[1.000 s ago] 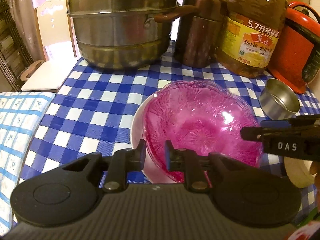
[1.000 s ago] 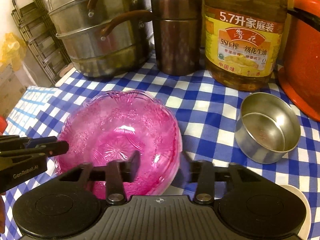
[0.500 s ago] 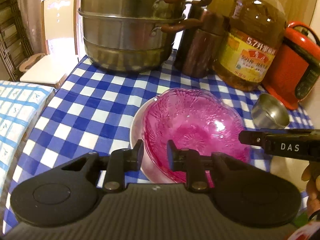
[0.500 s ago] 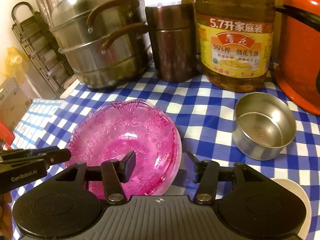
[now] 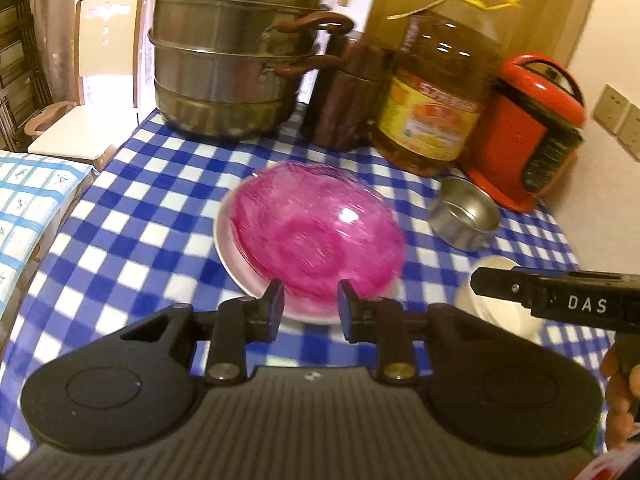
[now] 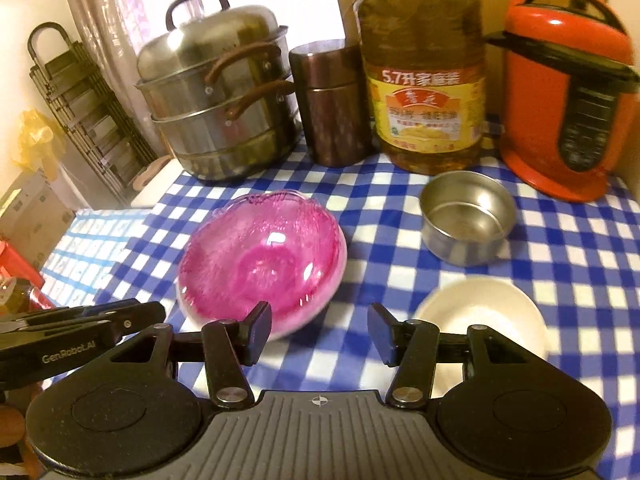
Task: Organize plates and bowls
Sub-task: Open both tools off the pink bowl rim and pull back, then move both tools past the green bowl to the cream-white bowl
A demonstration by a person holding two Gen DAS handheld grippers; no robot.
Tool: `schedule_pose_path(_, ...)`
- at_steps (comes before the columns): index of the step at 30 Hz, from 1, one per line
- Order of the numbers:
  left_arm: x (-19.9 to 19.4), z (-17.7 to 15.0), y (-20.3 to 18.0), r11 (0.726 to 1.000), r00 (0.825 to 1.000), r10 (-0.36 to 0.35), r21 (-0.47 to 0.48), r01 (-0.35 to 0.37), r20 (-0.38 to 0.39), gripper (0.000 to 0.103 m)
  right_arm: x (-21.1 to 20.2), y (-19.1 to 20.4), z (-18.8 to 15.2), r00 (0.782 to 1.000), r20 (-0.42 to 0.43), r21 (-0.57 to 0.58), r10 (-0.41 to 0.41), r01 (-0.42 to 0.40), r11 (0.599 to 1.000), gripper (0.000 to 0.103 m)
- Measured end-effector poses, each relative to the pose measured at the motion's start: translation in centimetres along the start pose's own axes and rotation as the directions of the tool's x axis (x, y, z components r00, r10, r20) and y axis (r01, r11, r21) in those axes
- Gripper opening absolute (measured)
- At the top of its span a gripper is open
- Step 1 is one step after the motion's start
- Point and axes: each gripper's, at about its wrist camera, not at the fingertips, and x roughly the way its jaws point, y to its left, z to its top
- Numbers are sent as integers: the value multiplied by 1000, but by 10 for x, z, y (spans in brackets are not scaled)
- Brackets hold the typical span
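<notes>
On the checked cloth [image 5: 132,216] the pink bowl [image 5: 320,236] sat nested on a white plate [image 5: 230,248], both claws, the left gripper [image 5: 310,304] opening and the right gripper [image 6: 318,330] spread, grasping nothing, so stacking looked done and next likely called for reaching the small white dish [image 6: 480,312].

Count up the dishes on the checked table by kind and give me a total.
Pink glass bowl: 1
White plate under the pink bowl: 1
Small steel bowl: 1
Small white bowl: 1
Total: 4
</notes>
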Motion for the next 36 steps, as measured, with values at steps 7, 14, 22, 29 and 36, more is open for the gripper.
schedule_pose_path(7, -53, -30, -35, 999, 999, -47, 16, 47, 13, 32, -74, -10, -40, 999, 23, 38, -38, 37, 999, 53)
schedule_pose_path(14, -95, -61, -68, 995, 995, -97, 11, 97, -1, 36, -134, -24, -80, 995, 29, 119, -95, 91, 989, 53)
schedule_pose_path(22, -137, -93, -103, 989, 989, -145, 23, 145, 0, 49, -193, -42, -116, 993, 53, 223, -108, 94, 970, 53)
schedule_pose_path(29, -159, -115, -120, 985, 986, -168, 29, 169, -15, 51, -225, -56, -143, 991, 30, 255, -129, 117, 960, 53)
schedule_pose_path(36, -164, -133, -137, 983, 985, -167, 63, 170, -49, 51, -241, -58, -160, 987, -2, 232, -161, 157, 960, 53)
